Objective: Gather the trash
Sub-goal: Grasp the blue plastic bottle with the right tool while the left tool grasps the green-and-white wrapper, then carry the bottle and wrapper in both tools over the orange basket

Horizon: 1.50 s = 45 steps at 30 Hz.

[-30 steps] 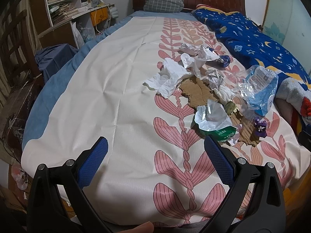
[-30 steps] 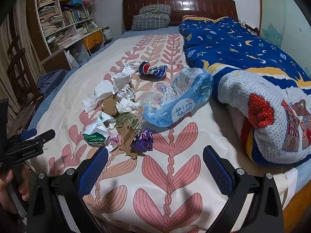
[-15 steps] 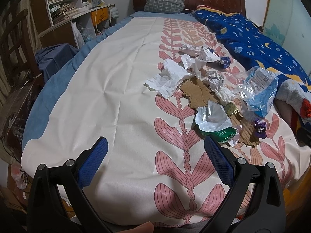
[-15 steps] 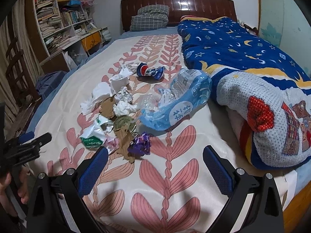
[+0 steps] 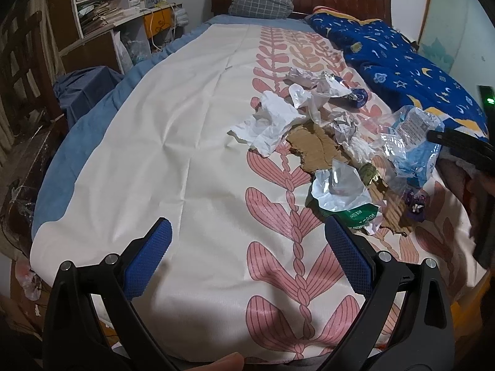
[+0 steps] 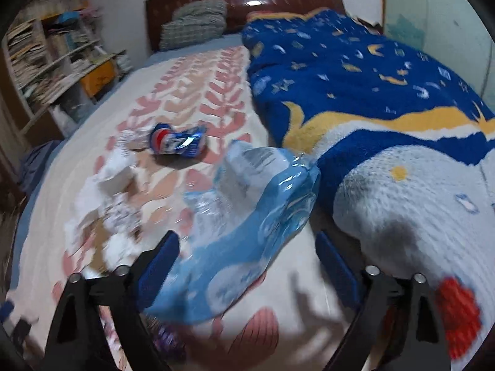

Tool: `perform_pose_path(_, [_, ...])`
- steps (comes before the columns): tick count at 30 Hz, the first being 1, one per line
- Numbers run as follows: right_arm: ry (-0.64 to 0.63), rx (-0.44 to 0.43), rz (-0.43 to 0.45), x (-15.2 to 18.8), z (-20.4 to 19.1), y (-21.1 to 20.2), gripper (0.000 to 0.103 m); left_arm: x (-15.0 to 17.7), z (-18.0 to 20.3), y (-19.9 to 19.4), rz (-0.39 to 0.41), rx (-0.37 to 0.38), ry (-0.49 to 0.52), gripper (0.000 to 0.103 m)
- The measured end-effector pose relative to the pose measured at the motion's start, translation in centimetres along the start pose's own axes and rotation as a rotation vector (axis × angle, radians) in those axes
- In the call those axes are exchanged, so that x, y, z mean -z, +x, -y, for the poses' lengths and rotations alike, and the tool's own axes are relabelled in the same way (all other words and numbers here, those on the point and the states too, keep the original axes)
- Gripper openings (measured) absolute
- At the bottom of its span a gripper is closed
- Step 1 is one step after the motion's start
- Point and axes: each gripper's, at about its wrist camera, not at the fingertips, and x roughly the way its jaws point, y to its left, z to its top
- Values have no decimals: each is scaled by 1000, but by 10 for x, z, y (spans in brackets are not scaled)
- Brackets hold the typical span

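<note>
The right wrist view is motion-blurred, so the small litter left of the blue plastic bag (image 6: 247, 238) is hard to make out. The right gripper (image 6: 247, 266) hangs low over the bedsheet (image 6: 191, 99), jaws wide, the bag's near end between them; contact cannot be told. The left gripper (image 5: 246, 256), jaws wide and empty, hovers over bare bedsheet (image 5: 173, 142) near the green wrapper (image 5: 340, 194). The bag (image 5: 414, 151) lies beyond the wrapper.

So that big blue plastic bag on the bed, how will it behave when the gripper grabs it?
The blue plastic bag looks thin, crinkled and see-through, so it will probably be floppy and light, collapsing between the open fingers of the right gripper. Its glossy film may slip. It touches the crumpled paper, so dragging it might stir the pile.
</note>
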Motion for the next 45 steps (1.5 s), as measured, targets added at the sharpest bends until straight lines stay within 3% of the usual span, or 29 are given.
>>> perform_pose_path(1, [17,4,-22,-4,2,11,82,0,1,1,-1,6,2,98])
perform_pose_path(3, [36,0,-53,-7,4,26,69,-1,4,2,-5,16,12,98])
perform_pose_path(4, [52,-18,-68,-7,5,34,55,-1,6,3,-5,22,20,98])
perform_pose_path(5, [56,-31,-79,-7,6,40,35,-1,9,3,-5,37,31,98])
perform_pose_path(6, [55,-50,-98,-8,6,48,7,-1,10,3,-4,49,35,98])
perform_pose_path(10, [58,-102,-92,-7,4,50,4,-2,18,7,-11,135,47,98])
perform_pose_path(12, [45,-119,-56,-9,3,38,3,-4,25,9,-4,138,76,98])
perform_pose_path(15, [24,-130,14,-13,0,9,3,-12,40,18,-16,153,110,98])
perform_pose_path(19, [-15,-154,106,-15,1,-42,3,-23,61,39,-98,223,80,98])
perform_pose_path(24, [-52,-174,134,-1,17,-82,3,-26,87,71,-168,152,108,98])
perform_pose_path(29, [-11,-200,148,18,45,-108,3,-30,84,90,-197,199,33,98])
perform_pose_path(30, [-5,-204,147,22,51,-112,3,-30,84,93,-198,197,25,91])
perform_pose_path(31, [1,-209,147,27,57,-117,3,-30,84,96,-206,198,18,67])
perform_pose_path(32, [3,-210,145,31,61,-121,3,-30,85,100,-220,191,21,51])
perform_pose_path(33, [5,-211,142,36,66,-125,3,-29,85,105,-233,164,31,42])
perform_pose_path(35, [6,-216,133,44,76,-130,3,-28,85,105,-227,166,31,34])
perform_pose_path(36, [12,-220,128,49,82,-134,3,-28,85,103,-224,170,36,20])
perform_pose_path(39, [20,-226,117,63,93,-144,3,-30,87,93,-213,155,62,12])
perform_pose_path(45, [30,-237,160,84,127,-197,3,-45,75,34,-120,109,90,10])
